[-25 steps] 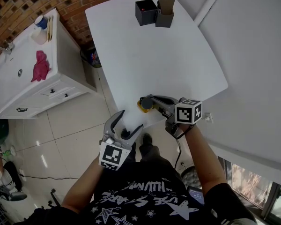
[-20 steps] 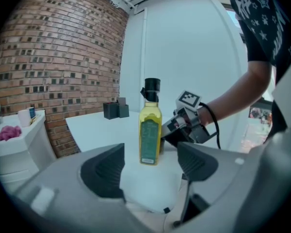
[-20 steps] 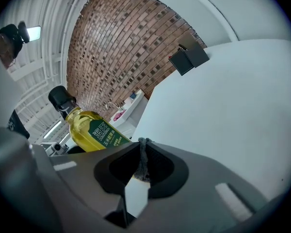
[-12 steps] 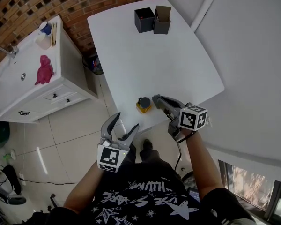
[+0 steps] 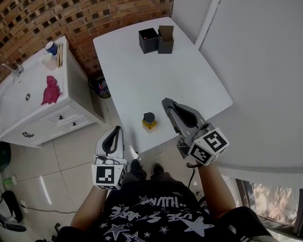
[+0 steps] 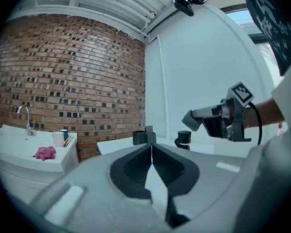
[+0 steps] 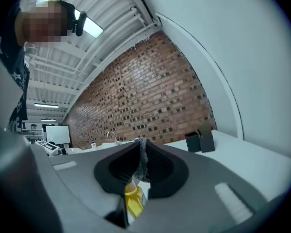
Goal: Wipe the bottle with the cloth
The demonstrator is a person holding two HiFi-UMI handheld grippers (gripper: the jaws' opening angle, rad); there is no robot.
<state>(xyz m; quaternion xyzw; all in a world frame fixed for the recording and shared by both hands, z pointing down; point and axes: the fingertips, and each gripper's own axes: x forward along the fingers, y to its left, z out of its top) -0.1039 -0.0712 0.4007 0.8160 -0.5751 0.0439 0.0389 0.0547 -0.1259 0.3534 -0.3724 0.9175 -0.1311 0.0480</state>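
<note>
A small yellow bottle point(image 5: 149, 121) with a dark cap stands near the front edge of the white table point(image 5: 141, 79). My right gripper point(image 5: 165, 102) hovers just right of it, raised, its jaws together with nothing held; through the slit below its tips point(image 7: 140, 142) the yellow bottle point(image 7: 132, 198) shows. My left gripper point(image 5: 116, 130) hangs off the table's front left corner. Its jaws have just been closing and now stand shut, with nothing between them point(image 6: 151, 147). The pink cloth point(image 5: 50, 89) lies on the sink counter far to the left, also seen as the cloth point(image 6: 45, 153).
Two black boxes point(image 5: 156, 40) stand at the table's far edge. A white sink cabinet point(image 5: 35, 110) with a faucet and cups point(image 5: 50, 48) is at the left, with a bin point(image 5: 102, 87) between it and the table. A brick wall is behind, a white wall at the right.
My left gripper's jaws went from wide open to shut and it lifted. My right gripper drew off the bottle's cap, rose and rolled. The bottle stayed on the table.
</note>
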